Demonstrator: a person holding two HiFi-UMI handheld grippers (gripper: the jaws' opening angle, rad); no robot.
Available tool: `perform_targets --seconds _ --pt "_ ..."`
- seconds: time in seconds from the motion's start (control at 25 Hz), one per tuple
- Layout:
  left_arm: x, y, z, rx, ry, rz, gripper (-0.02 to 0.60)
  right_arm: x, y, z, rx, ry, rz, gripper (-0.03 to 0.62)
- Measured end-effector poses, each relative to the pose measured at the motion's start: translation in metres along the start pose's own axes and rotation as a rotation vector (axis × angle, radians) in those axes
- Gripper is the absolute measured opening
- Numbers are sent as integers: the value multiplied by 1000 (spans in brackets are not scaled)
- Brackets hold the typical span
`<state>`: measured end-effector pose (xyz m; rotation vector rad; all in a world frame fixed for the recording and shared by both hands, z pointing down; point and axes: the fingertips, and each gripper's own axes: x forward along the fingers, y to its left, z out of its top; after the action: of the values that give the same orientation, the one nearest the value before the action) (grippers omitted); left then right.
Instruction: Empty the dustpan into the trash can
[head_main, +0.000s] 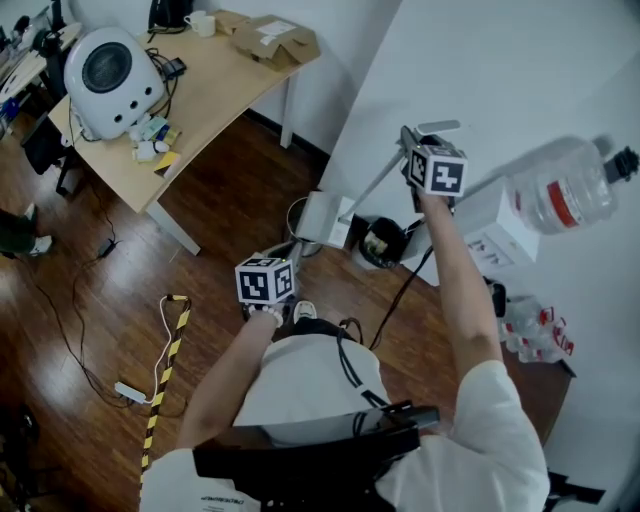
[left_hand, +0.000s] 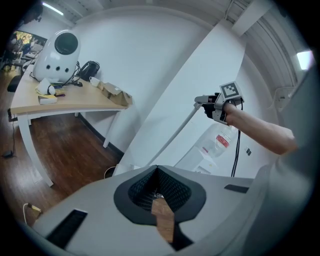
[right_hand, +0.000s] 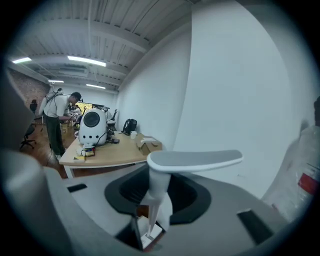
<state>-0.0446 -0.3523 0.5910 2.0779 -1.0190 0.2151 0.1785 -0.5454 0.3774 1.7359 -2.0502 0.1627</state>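
Two grippers show: a left gripper (left_hand: 156, 170) and a right gripper (right_hand: 157, 182). There is one long-handled dustpan (head_main: 322, 220), with one black trash can (head_main: 398, 238) at its 3 o'clock. One tabletop (head_main: 220, 95) at 11 o'clock carries one white domed case (head_main: 108, 65), one cardboard box (head_main: 275, 38) and one cup (head_main: 203, 22). One large water bottle (head_main: 560, 190) lies at 3 o'clock. One person (right_hand: 56, 117) stands beyond the tabletop.

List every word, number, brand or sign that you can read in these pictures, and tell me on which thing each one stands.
No text can be read in any view.
Water bottle: red label, print too blurred.
White box: dark print, too small.
Cardboard box: white label, too small.
Two marker cubes: square patterns only, no letters.
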Motion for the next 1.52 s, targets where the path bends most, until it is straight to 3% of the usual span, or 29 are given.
perform_targets --seconds 0.2,0.48,0.8,1.08,1.4,1.52 --pt "-7 -5 -7 23 17 -31 -11 -35 -3 12 41 -38 -28 124" --pt "-11 -24 -34 59 78 -86 -11 -109 -40 22 165 -100 -86 124" --pt "-9 -51 -71 94 164 -171 -11 -179 -55 -9 261 -96 -142 124" --pt "-4 -67 -107 103 258 -226 -11 -239 -72 -84 357 -50 -288 124" --pt "13 -93 -132 117 336 -256 -11 -292 -106 -225 535 5 -506 129" --pt "18 -100 -138 132 355 -251 -11 -298 -113 -278 581 14 -535 132"
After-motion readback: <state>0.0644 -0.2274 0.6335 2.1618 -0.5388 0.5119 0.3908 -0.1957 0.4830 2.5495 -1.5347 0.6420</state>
